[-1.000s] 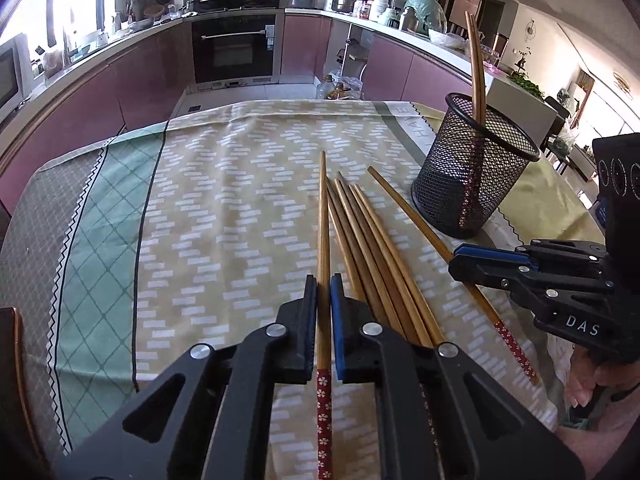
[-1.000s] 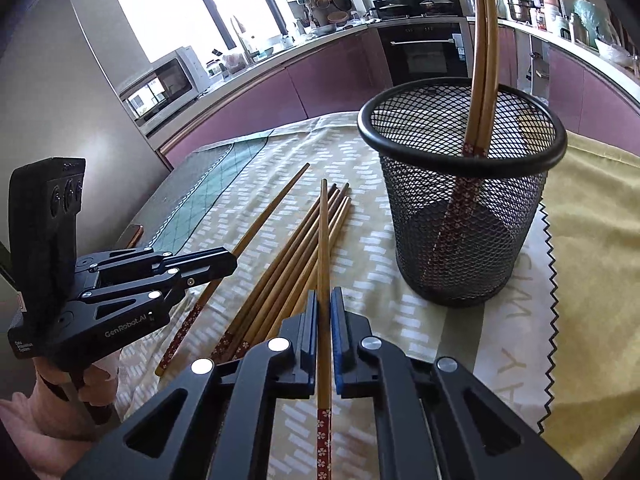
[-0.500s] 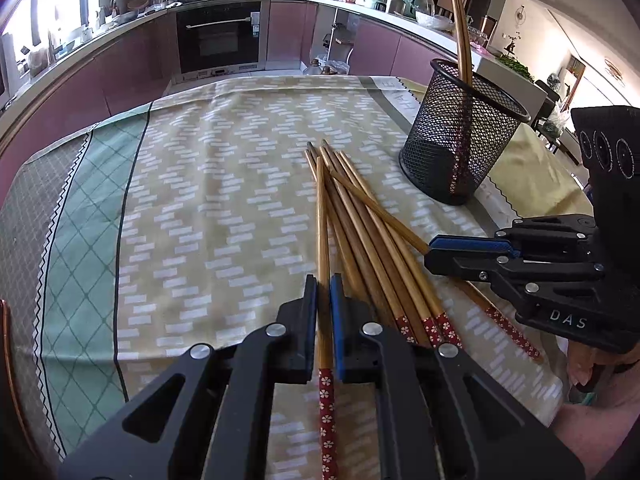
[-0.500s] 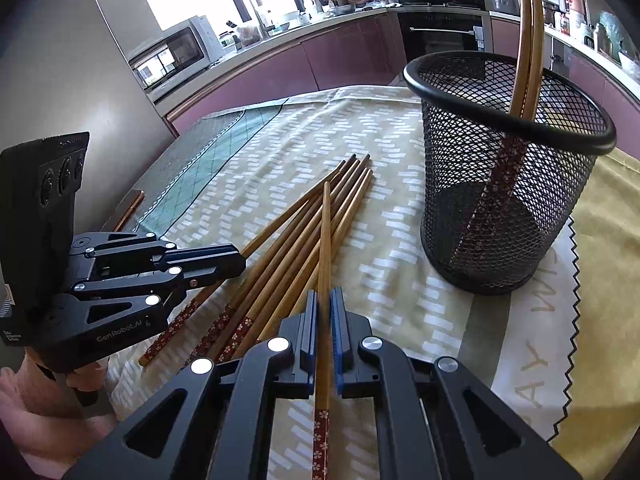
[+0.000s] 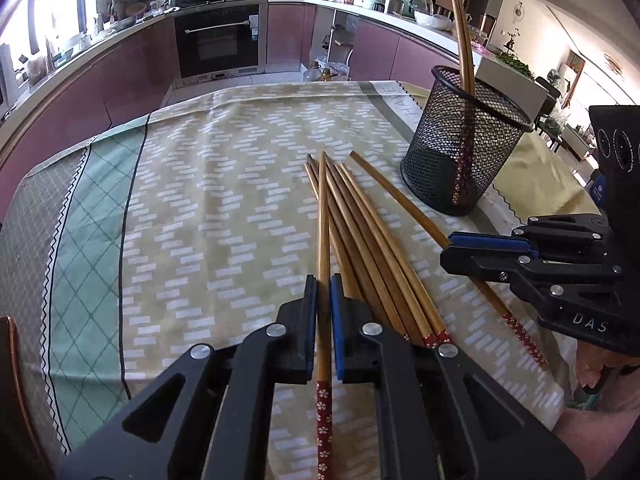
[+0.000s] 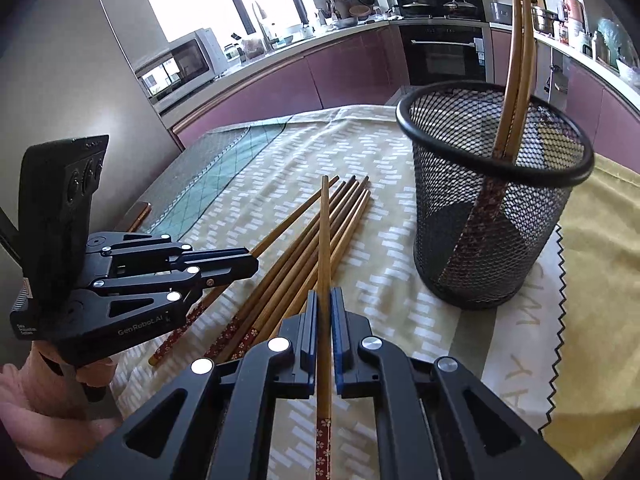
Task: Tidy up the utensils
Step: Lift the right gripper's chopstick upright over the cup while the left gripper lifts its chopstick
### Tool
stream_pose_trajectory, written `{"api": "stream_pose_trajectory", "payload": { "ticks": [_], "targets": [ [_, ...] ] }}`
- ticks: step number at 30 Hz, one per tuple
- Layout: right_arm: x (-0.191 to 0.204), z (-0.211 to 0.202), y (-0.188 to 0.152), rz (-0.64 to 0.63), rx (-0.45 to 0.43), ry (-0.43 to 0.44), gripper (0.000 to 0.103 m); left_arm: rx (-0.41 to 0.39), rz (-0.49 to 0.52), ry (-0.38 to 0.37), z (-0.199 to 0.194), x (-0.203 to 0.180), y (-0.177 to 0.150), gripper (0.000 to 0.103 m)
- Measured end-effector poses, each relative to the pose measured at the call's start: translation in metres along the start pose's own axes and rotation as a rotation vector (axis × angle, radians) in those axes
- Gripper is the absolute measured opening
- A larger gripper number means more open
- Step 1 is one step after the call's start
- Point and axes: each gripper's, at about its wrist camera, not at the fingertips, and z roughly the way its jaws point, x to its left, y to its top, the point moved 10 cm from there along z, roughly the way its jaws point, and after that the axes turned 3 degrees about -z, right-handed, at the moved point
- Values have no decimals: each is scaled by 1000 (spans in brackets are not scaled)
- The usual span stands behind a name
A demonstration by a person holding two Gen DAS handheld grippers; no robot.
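My left gripper (image 5: pixel 324 280) is shut on a wooden chopstick (image 5: pixel 323 216) with a red flowered end, held above the table. My right gripper (image 6: pixel 324 294) is shut on another such chopstick (image 6: pixel 325 232). Several loose chopsticks (image 5: pixel 368 232) lie in a bundle on the cloth, also in the right wrist view (image 6: pixel 304 248). A black mesh cup (image 5: pixel 464 148) stands at the right with two chopsticks (image 5: pixel 464 52) upright in it; it also shows in the right wrist view (image 6: pixel 496 200). The right gripper appears at the right of the left wrist view (image 5: pixel 448 246), the left gripper at the left of the right wrist view (image 6: pixel 252 264).
A patterned tablecloth (image 5: pixel 200 200) covers the table, with a yellow cloth (image 6: pixel 600 280) at the right. Kitchen counters, an oven (image 5: pixel 220 40) and a microwave (image 6: pixel 180 64) stand behind. The table's edge is near both hands.
Both grippers have lifted and pulled back with their chopsticks. The mesh cup and loose bundle sit farther off in the left wrist view.
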Motion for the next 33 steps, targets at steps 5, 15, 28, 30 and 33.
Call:
{"api": "stream_pose_trajectory", "payload": {
  "ticks": [5,15,28,30,33],
  "targets": [
    [-3,-35,15,-3,-93,7,6,-65,-5,-54,-30,-8,15,7],
    [-15,-94,45,9,-264,2,6,-227,35,-173,-105,-38,53,7],
    [-34,-152,99,-15,-441,-43,6,-399,53,-240,-152,-81,135,7],
    [-38,-159,107,-18,-466,-54,6,-417,58,-242,-153,-89,148,7],
    [-45,-164,119,-21,-495,-82,6,-425,64,-243,-148,-100,163,7]
  ]
}}
